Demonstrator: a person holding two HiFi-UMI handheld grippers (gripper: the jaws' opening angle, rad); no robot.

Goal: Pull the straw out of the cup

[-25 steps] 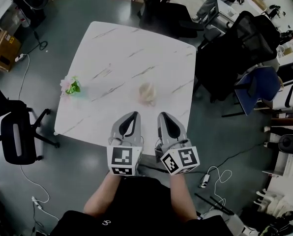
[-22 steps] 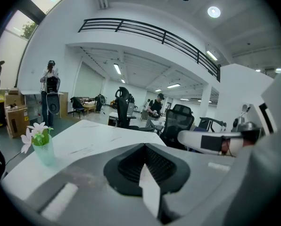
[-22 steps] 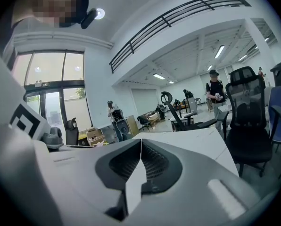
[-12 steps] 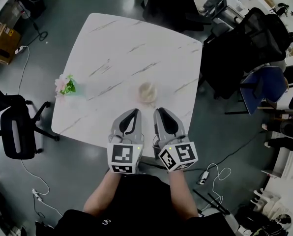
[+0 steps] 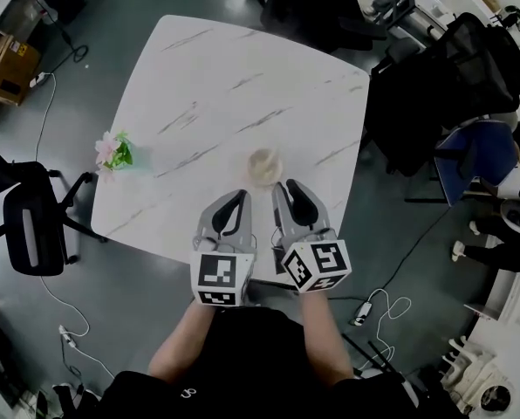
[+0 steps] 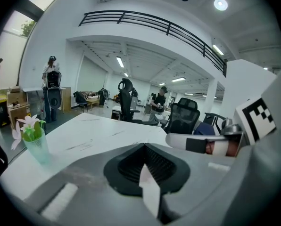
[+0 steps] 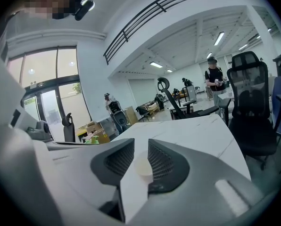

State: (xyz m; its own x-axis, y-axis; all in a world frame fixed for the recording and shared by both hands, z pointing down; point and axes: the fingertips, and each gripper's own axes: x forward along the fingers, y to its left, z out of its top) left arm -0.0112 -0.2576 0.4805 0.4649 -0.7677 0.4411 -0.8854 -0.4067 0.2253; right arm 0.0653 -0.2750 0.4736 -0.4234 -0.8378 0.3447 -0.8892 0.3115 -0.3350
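The left tongs (image 5: 239, 199) and the right tongs (image 5: 288, 186) are held side by side just in front of the person's body, both pointing forward with their tips leaning slightly toward each other, the right a little farther ahead. The left jaws meet at their tips (only a thin pale wedge shows lower down between the pads). The right jaws stand a little apart and grip nothing. The left forearm (image 5: 177, 349) and the right forearm (image 5: 326, 346) reach forward, bare

Bright, even light from ceiling strips (image 6: 120, 61); I see the cup (image 5: 263, 166) wash out against the pale table (image 5: 199, 77); gripper views warp, darkening at edges.
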